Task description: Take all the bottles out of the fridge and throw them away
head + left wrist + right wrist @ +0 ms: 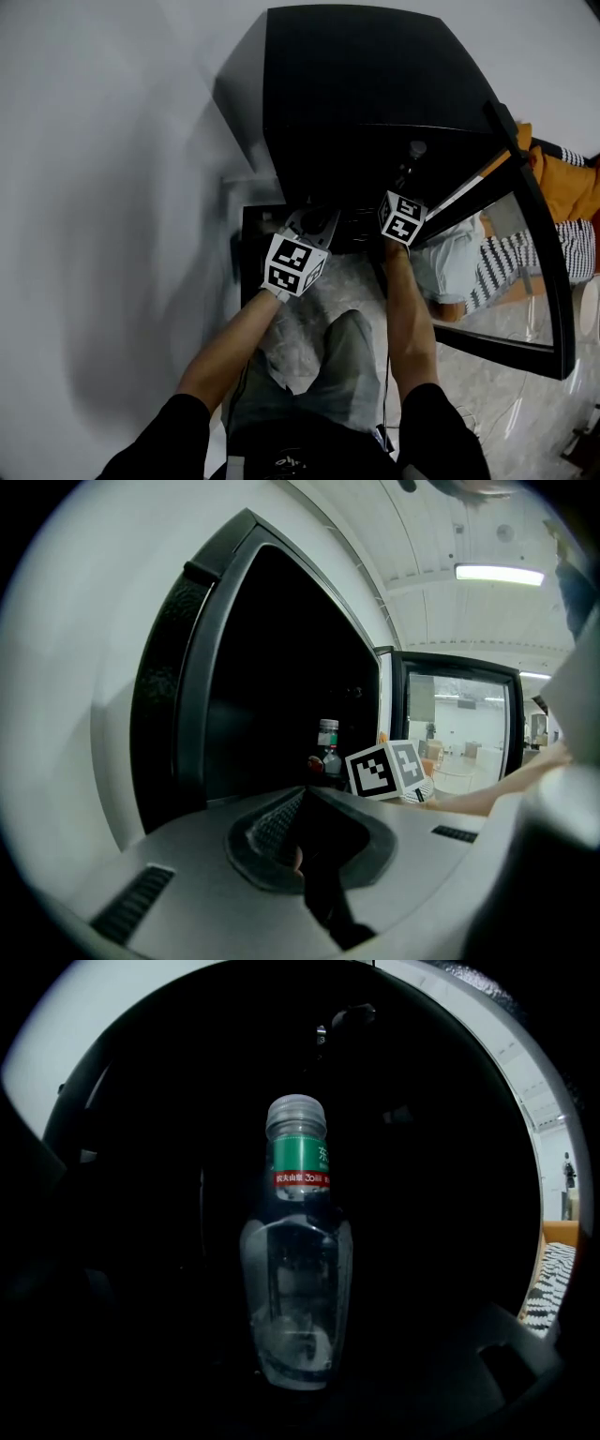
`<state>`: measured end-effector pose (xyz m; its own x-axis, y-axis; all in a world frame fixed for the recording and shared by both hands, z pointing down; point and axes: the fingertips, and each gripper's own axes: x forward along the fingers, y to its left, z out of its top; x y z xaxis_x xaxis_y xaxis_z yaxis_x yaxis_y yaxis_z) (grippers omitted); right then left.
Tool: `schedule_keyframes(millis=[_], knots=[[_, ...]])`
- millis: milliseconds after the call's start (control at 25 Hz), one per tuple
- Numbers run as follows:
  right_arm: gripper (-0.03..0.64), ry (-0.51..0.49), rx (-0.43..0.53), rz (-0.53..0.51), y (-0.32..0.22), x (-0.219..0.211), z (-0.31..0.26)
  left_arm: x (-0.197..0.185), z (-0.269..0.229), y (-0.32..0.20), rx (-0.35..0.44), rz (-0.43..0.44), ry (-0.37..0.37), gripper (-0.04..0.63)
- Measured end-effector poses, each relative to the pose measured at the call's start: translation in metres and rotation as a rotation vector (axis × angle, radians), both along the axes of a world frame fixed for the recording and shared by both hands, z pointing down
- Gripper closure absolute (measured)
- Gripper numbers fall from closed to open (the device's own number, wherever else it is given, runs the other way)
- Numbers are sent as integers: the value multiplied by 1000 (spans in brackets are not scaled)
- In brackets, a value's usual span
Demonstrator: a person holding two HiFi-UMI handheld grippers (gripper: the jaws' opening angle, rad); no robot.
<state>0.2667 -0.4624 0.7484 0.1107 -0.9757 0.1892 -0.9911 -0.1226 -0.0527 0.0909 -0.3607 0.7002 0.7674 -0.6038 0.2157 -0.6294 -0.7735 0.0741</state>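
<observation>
Head view: black fridge (356,84), door (548,281) open at the right; both grippers at the mouth of the cavity, right gripper (405,192) further in than left gripper (314,227); pale spot (416,148) just ahead of the right one, maybe a cap, not sure; interior otherwise too dark to read.

Left gripper view: jaws look drawn together, nothing between them; bottle (327,747) stands upright inside the cavity, ahead and a little right of this gripper's line, with the right gripper just beside it on the right; a red cap (316,759) low beside it hints at a second bottle; only this view shows that.

Right gripper view: bottle dead centre, long axis vertical, grey cap, green label; jaws stand wide apart in shadow at the frame edges, clear of it, holding nothing.

Judgement: right hand nearer and already lined up; a straight push forward, then close on the body.
</observation>
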Motion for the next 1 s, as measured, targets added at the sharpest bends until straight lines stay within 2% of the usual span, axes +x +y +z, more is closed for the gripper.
schedule_keyframes(millis=[360, 600, 800, 1000], knots=[[313, 4, -11, -28, 16, -12, -5, -1, -10, 6, -4, 7, 6, 594], [313, -3, -25, -40, 41, -19, -30, -7, -31, 23, -30, 9, -6, 594], [313, -30, -80, -43, 84, -35, -62, -20, -75, 45, -66, 10, -27, 594], [313, -50, -110, -51, 133, -55, -116, -36, -144, 68, -69, 7, -31, 594]])
